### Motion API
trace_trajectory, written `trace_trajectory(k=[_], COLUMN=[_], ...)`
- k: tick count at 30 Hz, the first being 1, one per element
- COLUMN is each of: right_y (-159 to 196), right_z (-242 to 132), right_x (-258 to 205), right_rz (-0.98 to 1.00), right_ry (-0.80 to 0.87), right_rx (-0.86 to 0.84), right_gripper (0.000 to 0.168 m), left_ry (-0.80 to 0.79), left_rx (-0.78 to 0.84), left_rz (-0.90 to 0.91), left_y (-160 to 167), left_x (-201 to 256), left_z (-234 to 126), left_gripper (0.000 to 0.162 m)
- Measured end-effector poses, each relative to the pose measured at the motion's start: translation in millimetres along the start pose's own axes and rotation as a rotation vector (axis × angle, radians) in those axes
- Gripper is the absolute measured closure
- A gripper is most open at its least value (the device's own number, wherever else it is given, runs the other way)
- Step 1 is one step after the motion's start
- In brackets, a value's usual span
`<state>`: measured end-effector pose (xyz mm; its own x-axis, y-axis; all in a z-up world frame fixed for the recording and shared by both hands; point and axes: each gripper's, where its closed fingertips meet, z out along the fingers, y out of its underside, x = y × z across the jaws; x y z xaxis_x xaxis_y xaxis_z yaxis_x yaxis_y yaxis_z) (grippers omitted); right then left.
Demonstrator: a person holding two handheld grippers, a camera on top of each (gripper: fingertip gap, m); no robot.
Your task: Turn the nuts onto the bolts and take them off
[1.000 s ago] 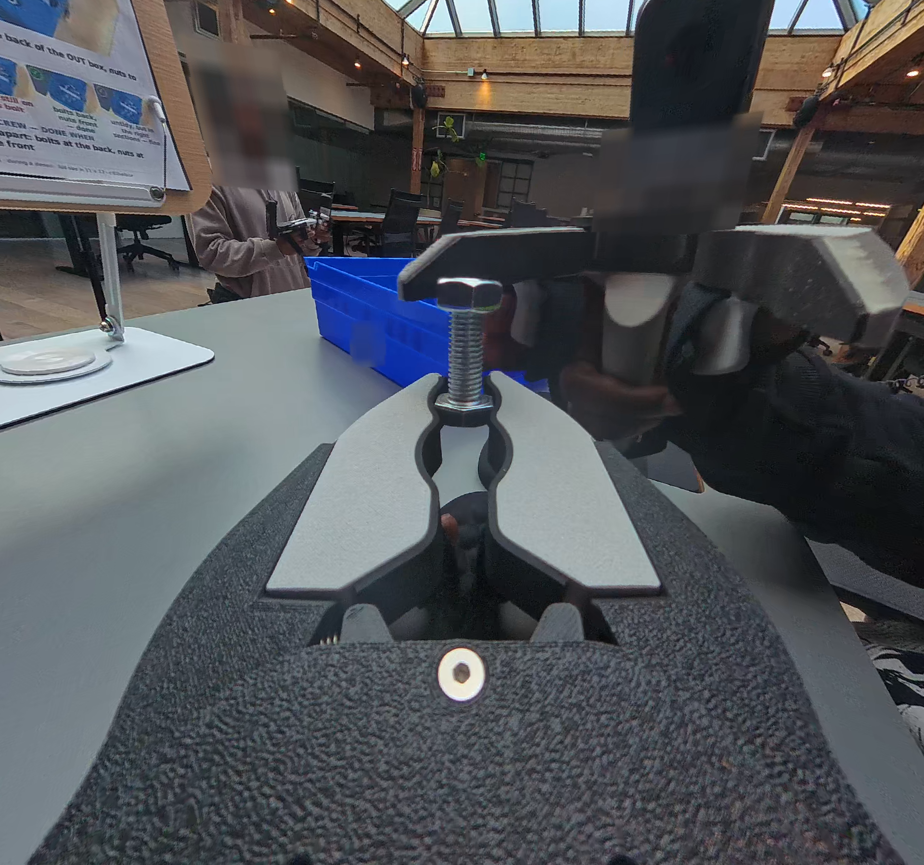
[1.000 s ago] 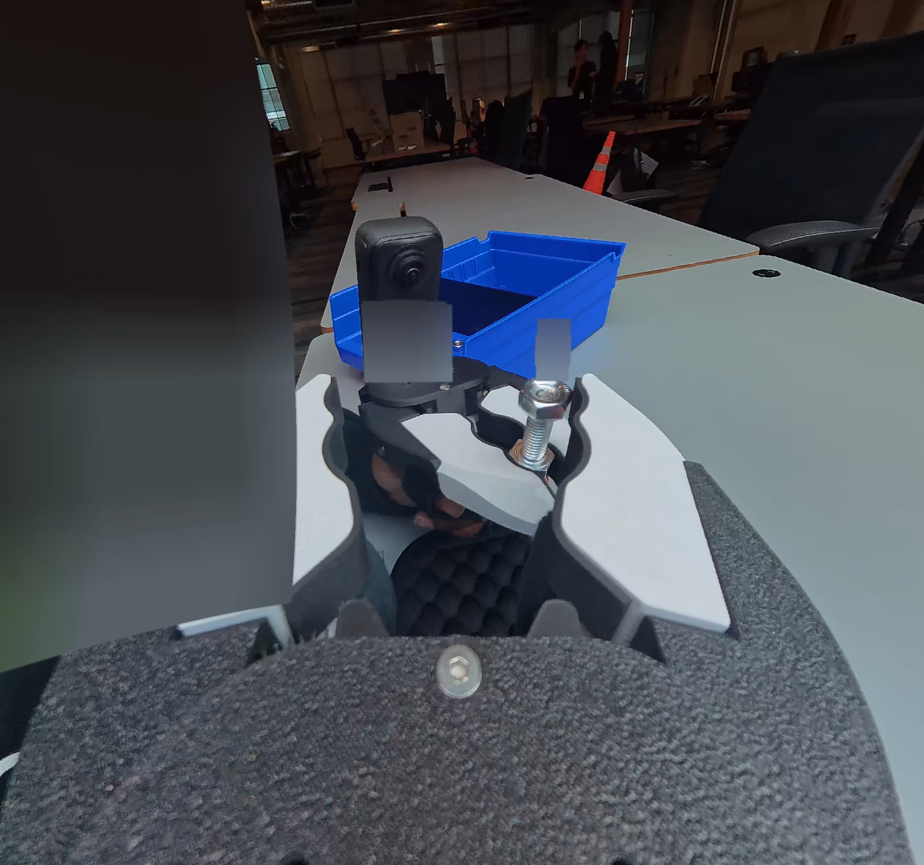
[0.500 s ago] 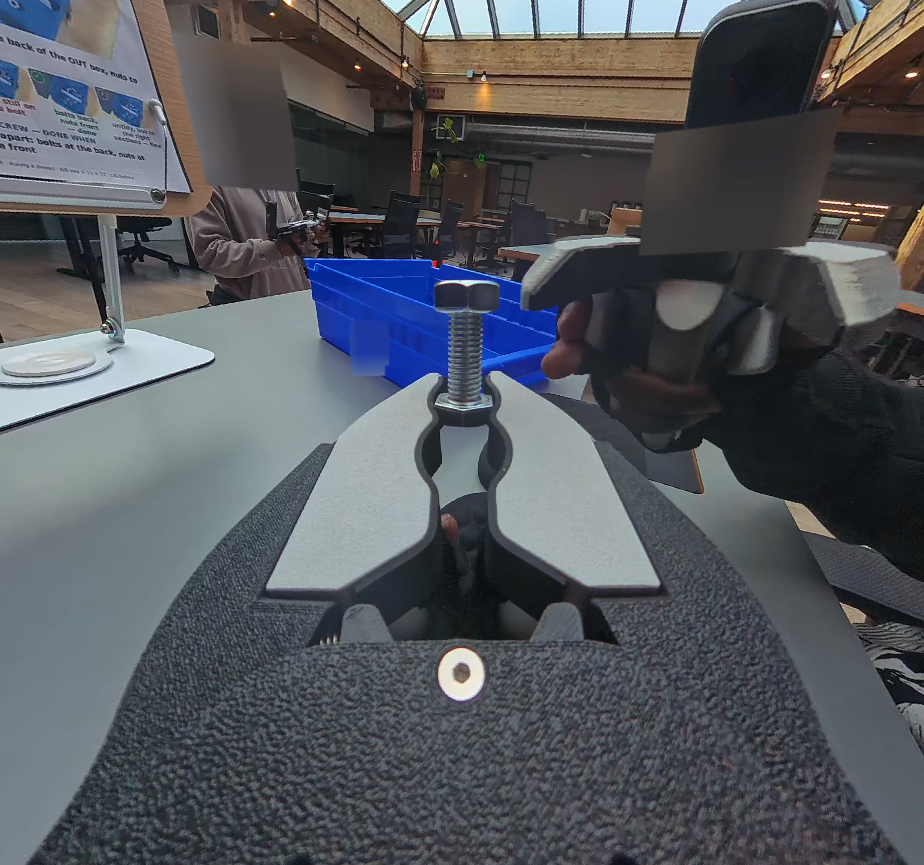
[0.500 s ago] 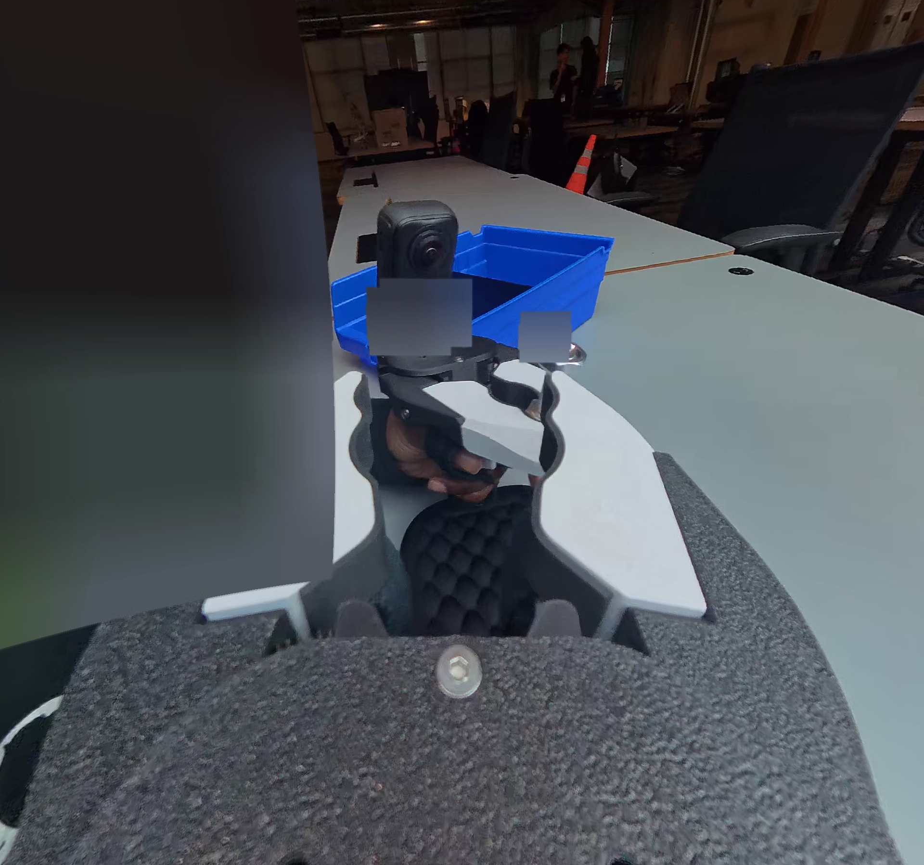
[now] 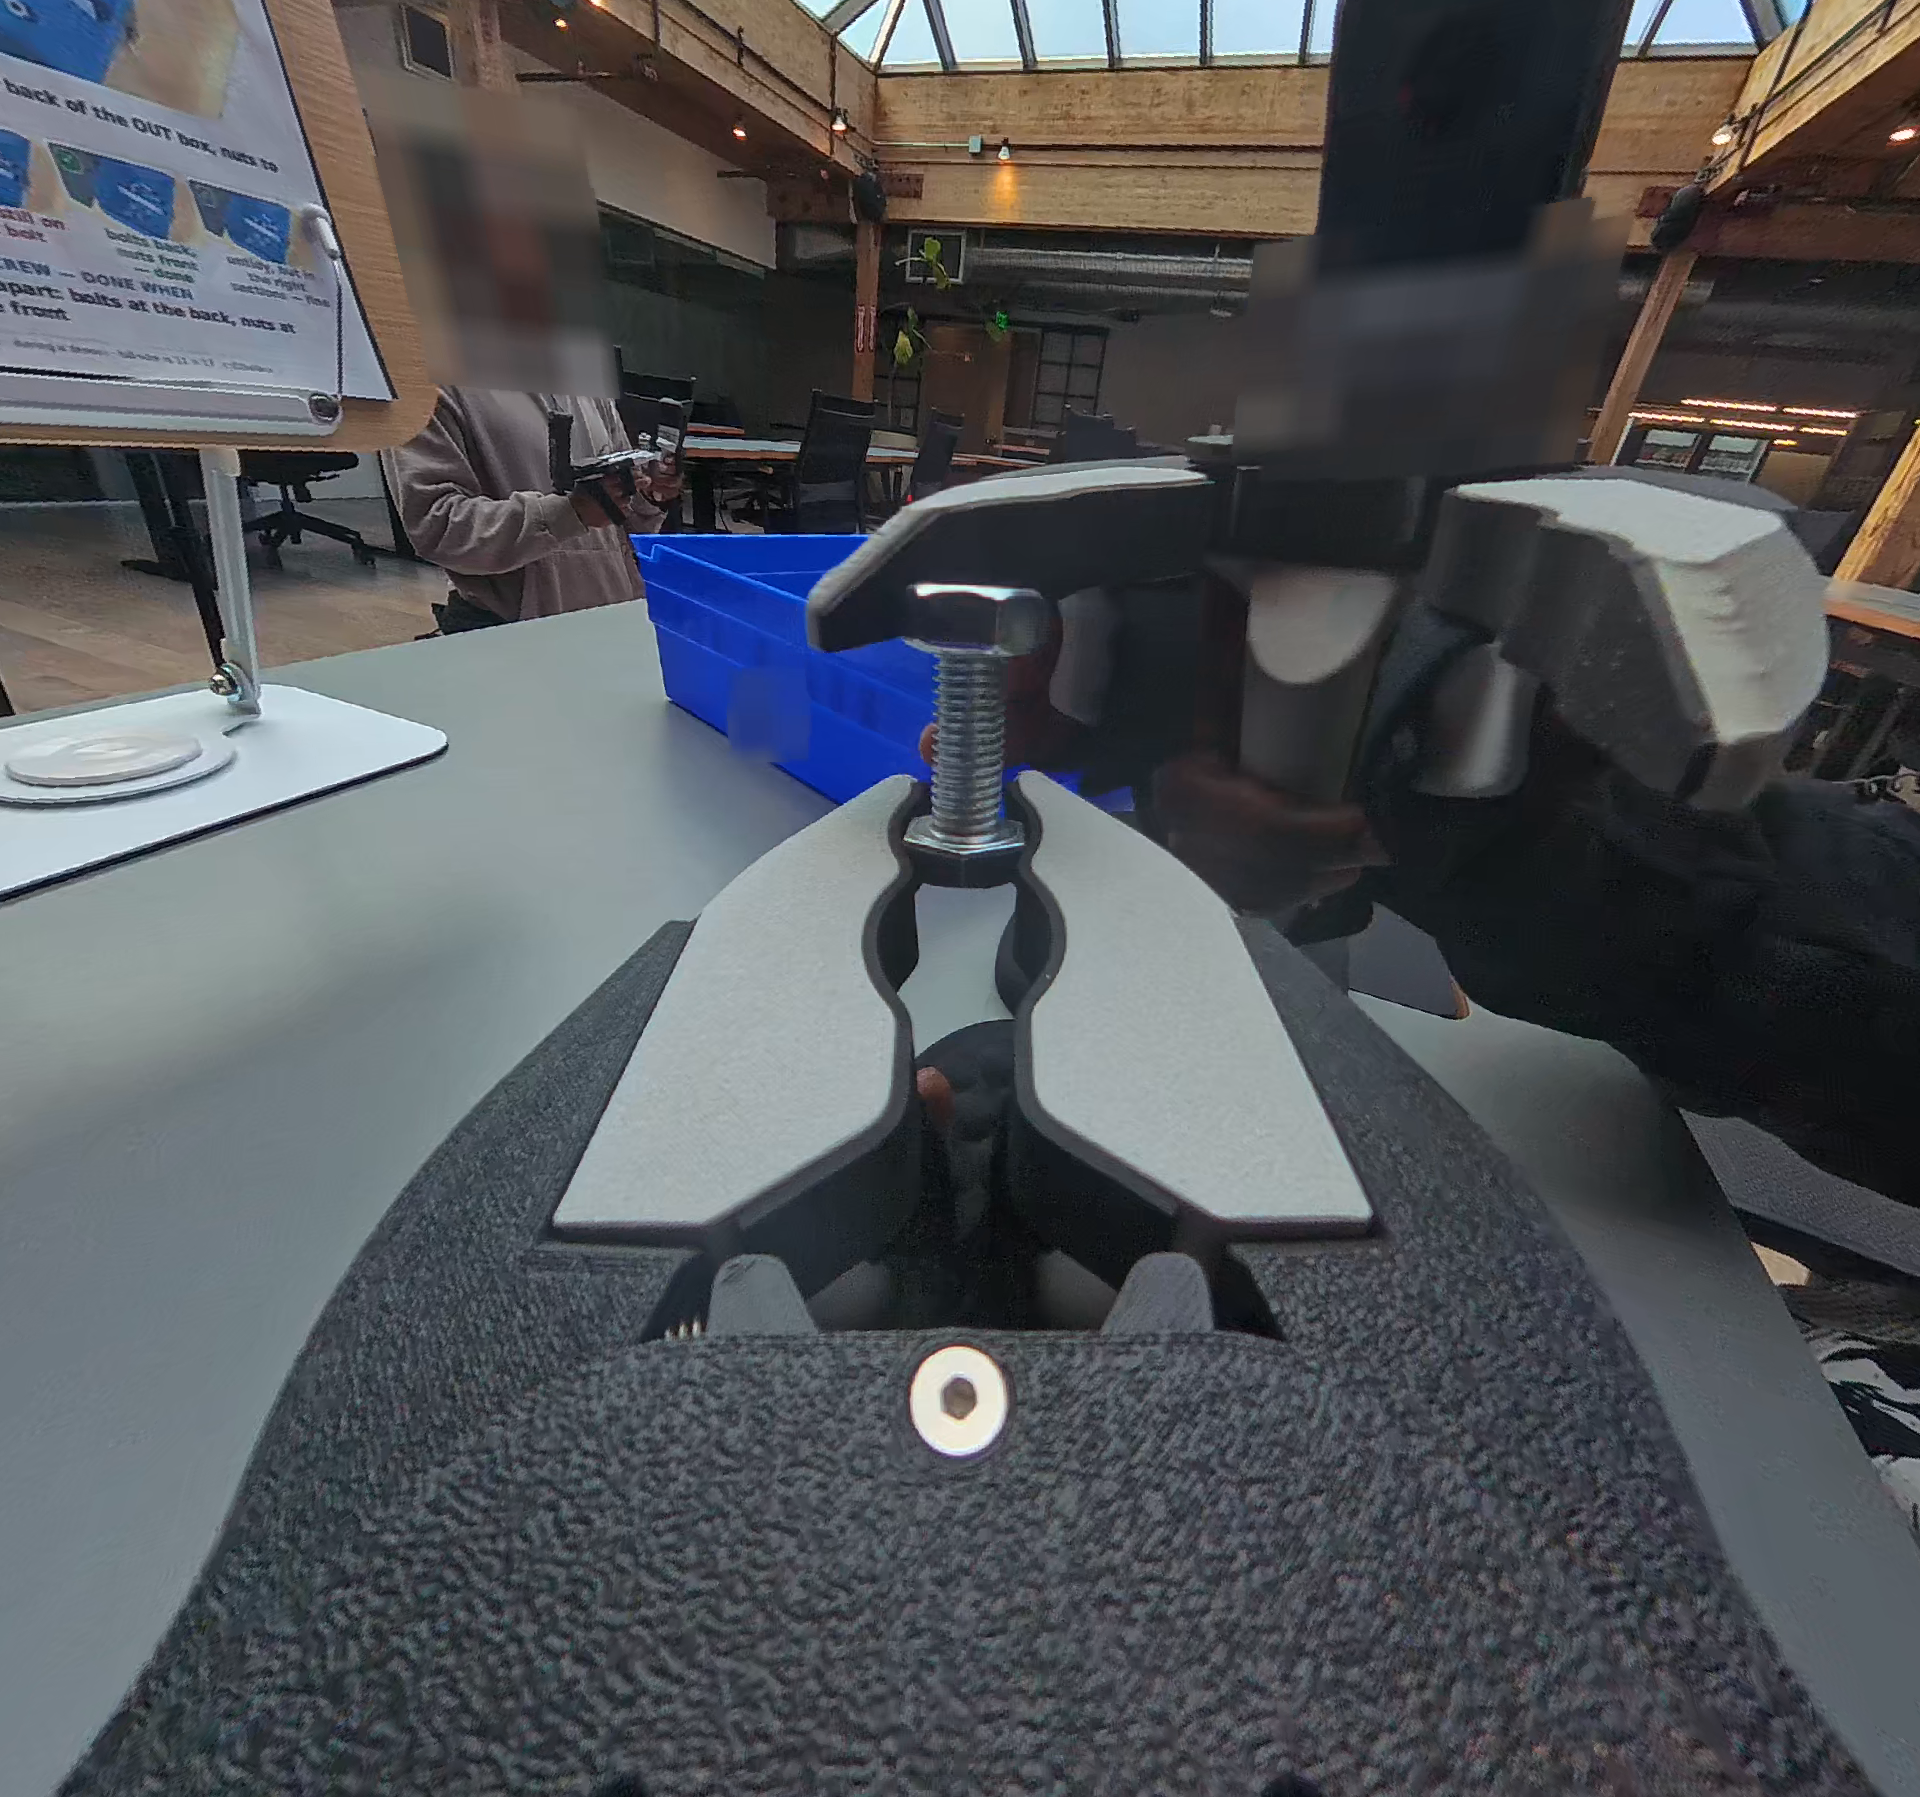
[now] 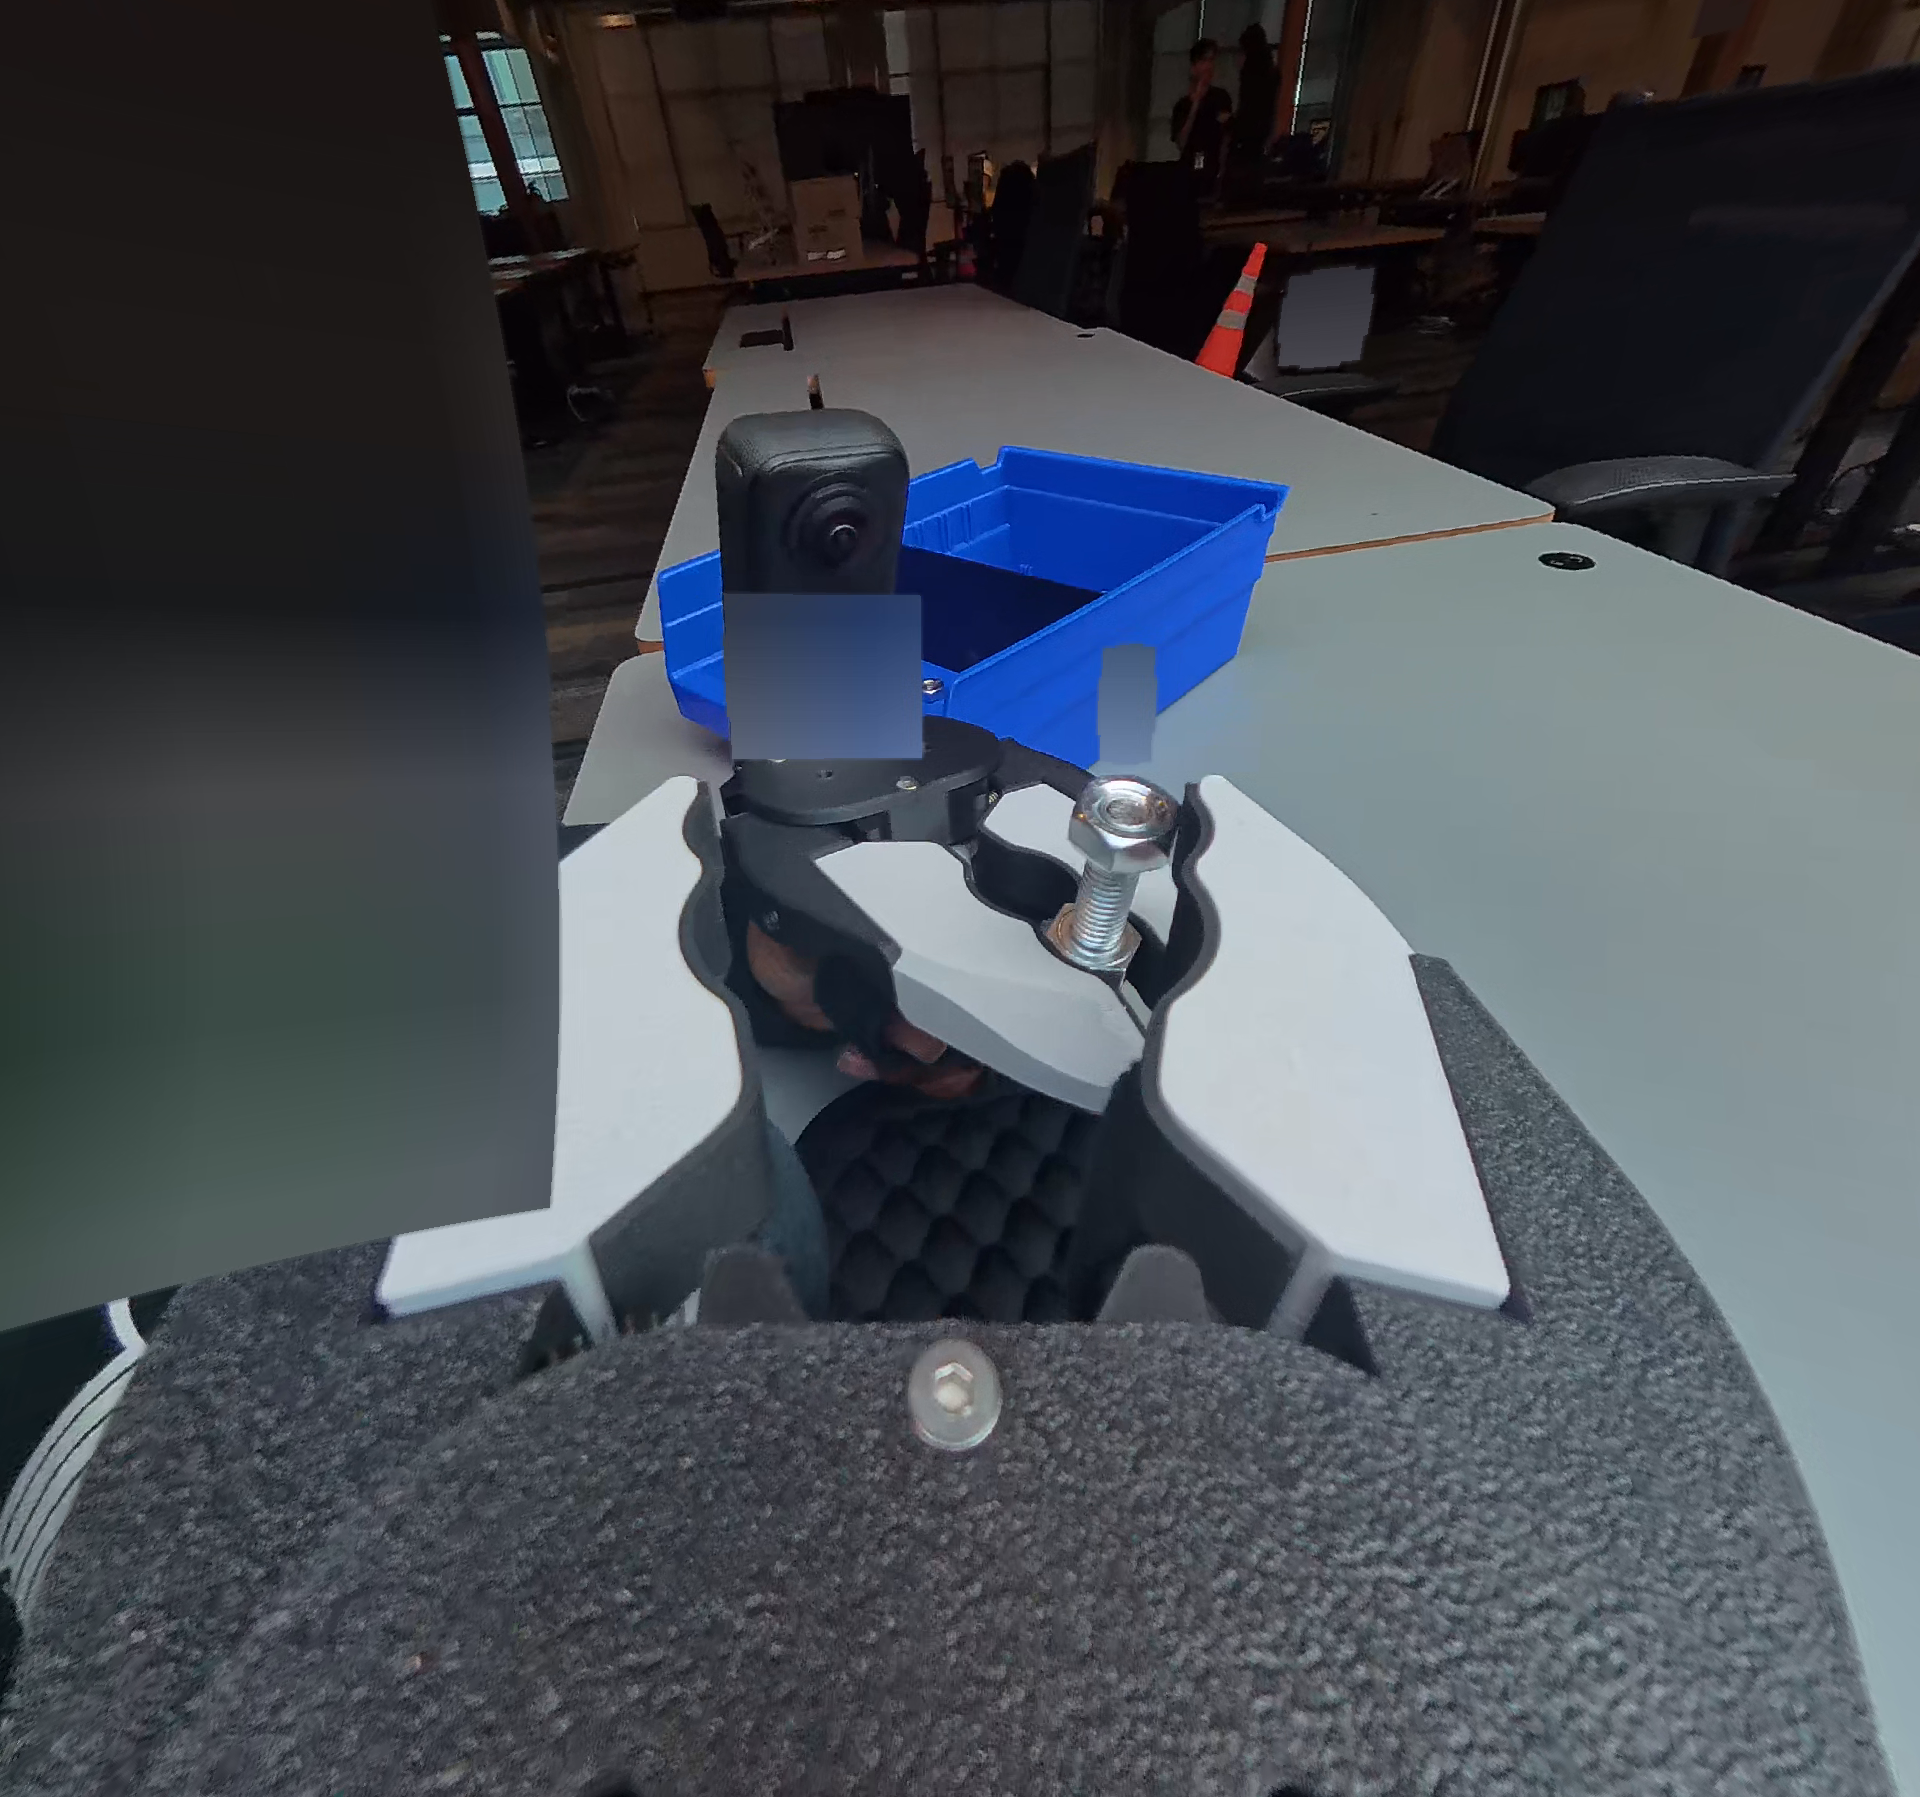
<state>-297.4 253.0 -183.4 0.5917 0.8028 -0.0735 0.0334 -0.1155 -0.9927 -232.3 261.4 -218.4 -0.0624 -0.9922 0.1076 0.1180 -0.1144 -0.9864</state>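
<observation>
Two fingers of left gripper [image 5: 964,828] pinch nut [image 5: 964,835]; bolt [image 5: 968,708] upright above, head under right gripper's finger. Right wrist view: right gripper [image 6: 940,817] spread wide, one finger beside bolt head [image 6: 1122,817]. Steel: rigid, slick; grab hex flats.

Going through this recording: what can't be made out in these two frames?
1. Left wrist view: the bolt end below the nut is hidden between the fingers of the left claw.
2. Both views: whether the open right claw touches the bolt head; neither angle settles it.
3. Right wrist view: the camera on the left claw hides part of the blue bin; a blur patch covers the left side.
</observation>
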Motion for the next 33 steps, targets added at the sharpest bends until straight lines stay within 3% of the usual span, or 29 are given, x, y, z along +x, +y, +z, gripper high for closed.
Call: trace_trajectory(k=[8, 12, 15, 22, 33], right_y=[0, -2, -3, -6, 3], right_z=[-14, -19, -22, -9, 1], right_x=[-8, -25, -19, 11, -1], right_rz=[0.031, 0.032, -0.014, 0.028, -0.018], right_ry=[0.039, -0.017, 0.021, 0.073, 0.044], right_rx=[0.024, 0.037, 0.032, 0.064, -0.025], right_gripper=[0.083, 0.101, 0.104, 0.078, 0.08], left_ry=[-0.004, -0.007, -0.003, 0.008, -0.003], left_rx=[0.002, 0.008, 0.002, -0.005, -0.013], left_rz=[0.004, -0.009, 0.0, 0.01, 0.02], left_y=[0, -1, 0, 0, 2], left_x=[0, -2, 0, 2, 2], left_z=[0, -1, 0, 1, 1], left_gripper=[0.148, 0.149, 0.149, 0.149, 0.149])
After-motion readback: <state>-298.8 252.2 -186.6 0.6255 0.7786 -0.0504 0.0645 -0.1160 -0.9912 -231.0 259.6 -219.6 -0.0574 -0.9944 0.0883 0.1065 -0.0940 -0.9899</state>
